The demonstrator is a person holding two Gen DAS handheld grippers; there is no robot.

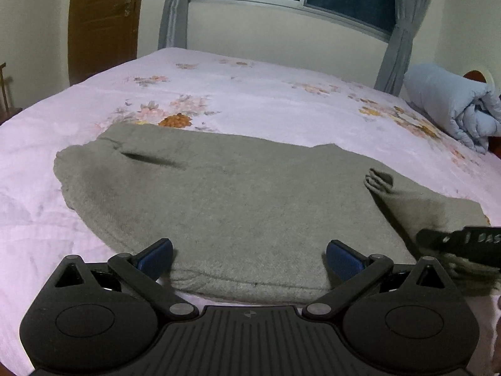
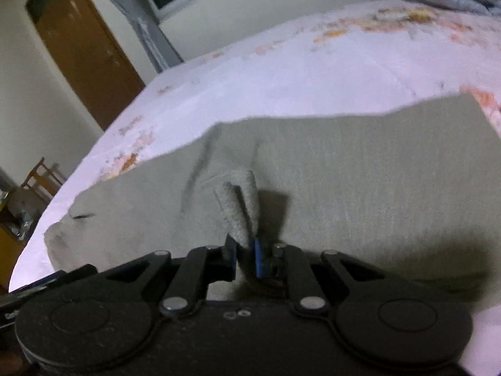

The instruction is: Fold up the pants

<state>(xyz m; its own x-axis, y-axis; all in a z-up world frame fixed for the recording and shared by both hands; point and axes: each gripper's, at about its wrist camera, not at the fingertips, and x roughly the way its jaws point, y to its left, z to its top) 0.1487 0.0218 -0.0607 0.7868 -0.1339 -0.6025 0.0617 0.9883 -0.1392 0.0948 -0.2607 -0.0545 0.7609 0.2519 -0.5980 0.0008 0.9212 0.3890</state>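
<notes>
Grey-green fleece pants (image 1: 219, 194) lying flat across pink floral bedsheet (image 1: 219, 87), waistband end toward brown door side, already doubled lengthwise by look of it. My right gripper (image 2: 245, 250) pinching bunched leg hem of pants, jaws nearly closed on fabric, lifting it clear of lower layer — holding high so cloth is not dragging while carrying over for next fold. My left gripper (image 1: 249, 257) hanging wide open over near edge of pants, gripping nothing, probably waiting to pin or take edge. Rolled pale-blue quilt (image 1: 454, 106) sitting far right, well apart.
</notes>
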